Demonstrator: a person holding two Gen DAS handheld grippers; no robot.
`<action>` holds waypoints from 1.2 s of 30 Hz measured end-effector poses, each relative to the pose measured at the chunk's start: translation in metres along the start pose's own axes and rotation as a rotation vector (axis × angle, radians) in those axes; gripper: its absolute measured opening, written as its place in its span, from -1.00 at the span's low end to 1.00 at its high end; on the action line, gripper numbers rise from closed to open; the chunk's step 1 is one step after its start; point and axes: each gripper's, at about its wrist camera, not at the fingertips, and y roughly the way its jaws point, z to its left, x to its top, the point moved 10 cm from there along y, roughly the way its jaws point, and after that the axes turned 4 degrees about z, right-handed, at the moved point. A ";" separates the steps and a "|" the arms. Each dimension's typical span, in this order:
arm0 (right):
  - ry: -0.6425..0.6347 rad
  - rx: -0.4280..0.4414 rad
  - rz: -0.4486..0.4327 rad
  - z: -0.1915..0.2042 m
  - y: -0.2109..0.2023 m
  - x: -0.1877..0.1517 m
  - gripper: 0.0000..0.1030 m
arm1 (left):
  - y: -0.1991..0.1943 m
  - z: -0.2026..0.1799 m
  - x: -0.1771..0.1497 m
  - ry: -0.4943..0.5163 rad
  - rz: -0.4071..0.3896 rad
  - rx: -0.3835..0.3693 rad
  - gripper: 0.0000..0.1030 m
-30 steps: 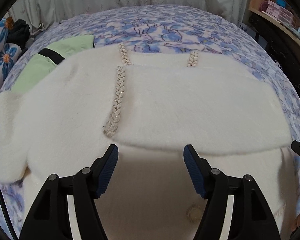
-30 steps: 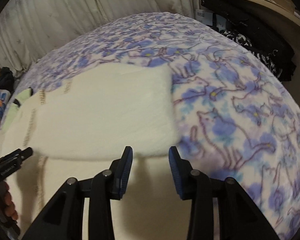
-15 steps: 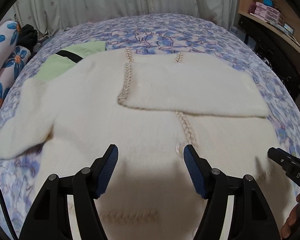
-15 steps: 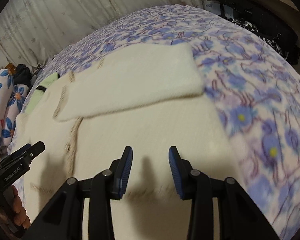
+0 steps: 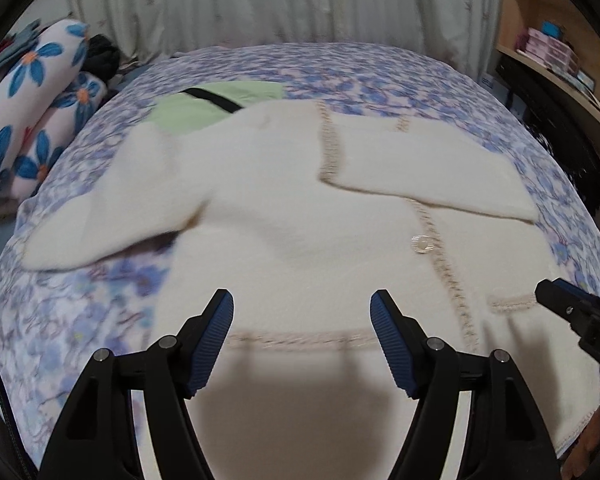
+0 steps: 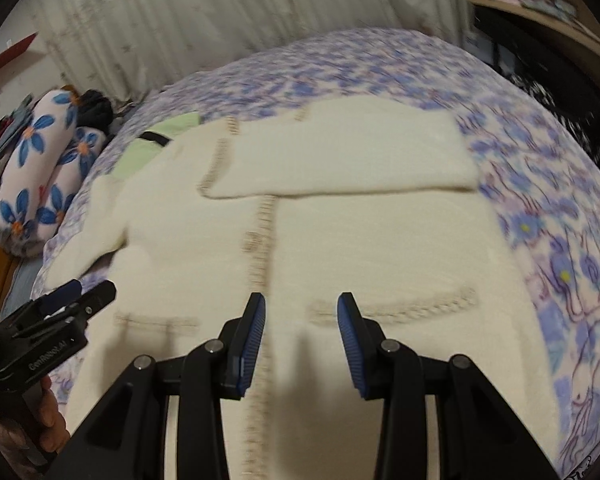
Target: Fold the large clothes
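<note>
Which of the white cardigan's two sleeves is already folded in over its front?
The right-hand sleeve: it lies flat across the cardigan's chest, cuff near the braided trim. The left-hand sleeve spreads outward onto the floral bedspread.

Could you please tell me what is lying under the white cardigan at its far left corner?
A light green garment with a black strap pokes out from under the cardigan; the rest of it is covered. Elsewhere only the floral bedspread shows around it.
</note>
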 end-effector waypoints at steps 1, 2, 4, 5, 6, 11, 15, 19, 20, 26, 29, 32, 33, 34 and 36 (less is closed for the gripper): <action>-0.017 0.002 -0.006 0.010 -0.001 0.001 -0.27 | -0.005 0.013 -0.001 -0.011 -0.009 0.011 0.35; -0.033 0.003 -0.012 0.020 -0.002 0.003 -0.27 | -0.008 0.022 -0.001 -0.019 -0.015 0.017 0.36; -0.072 0.016 -0.024 0.045 -0.003 0.008 -0.27 | -0.013 0.041 -0.002 -0.043 -0.027 0.025 0.37; -0.085 0.021 -0.028 0.055 -0.003 0.009 -0.27 | -0.016 0.055 -0.002 -0.062 -0.032 0.024 0.40; -0.104 0.029 -0.033 0.070 -0.001 0.012 -0.27 | -0.018 0.066 -0.002 -0.077 -0.036 0.024 0.43; -0.160 0.065 -0.050 0.120 0.011 0.020 -0.25 | -0.018 0.125 -0.004 -0.158 -0.047 0.029 0.51; -0.179 0.078 -0.044 0.152 0.031 0.026 -0.21 | -0.002 0.174 -0.007 -0.252 -0.030 -0.002 0.51; -0.185 0.075 -0.033 0.174 0.053 0.030 -0.21 | 0.017 0.217 -0.010 -0.342 -0.027 -0.084 0.51; -0.186 0.071 -0.029 0.178 0.059 0.031 -0.21 | 0.024 0.229 -0.009 -0.372 -0.023 -0.110 0.51; -0.189 0.073 0.013 0.203 0.099 0.032 -0.21 | 0.067 0.288 -0.010 -0.512 -0.010 -0.210 0.51; -0.208 0.077 0.028 0.216 0.115 0.032 -0.21 | 0.090 0.316 -0.013 -0.590 0.006 -0.233 0.51; -0.226 0.079 0.038 0.224 0.127 0.031 -0.21 | 0.114 0.344 -0.015 -0.672 0.024 -0.239 0.51; -0.232 0.080 0.044 0.226 0.132 0.030 -0.21 | 0.122 0.355 -0.016 -0.705 0.026 -0.241 0.51; -0.235 0.081 0.049 0.227 0.135 0.030 -0.21 | 0.126 0.361 -0.015 -0.720 0.023 -0.251 0.51; -0.236 0.087 0.061 0.229 0.141 0.029 -0.21 | 0.136 0.376 -0.008 -0.764 0.007 -0.277 0.51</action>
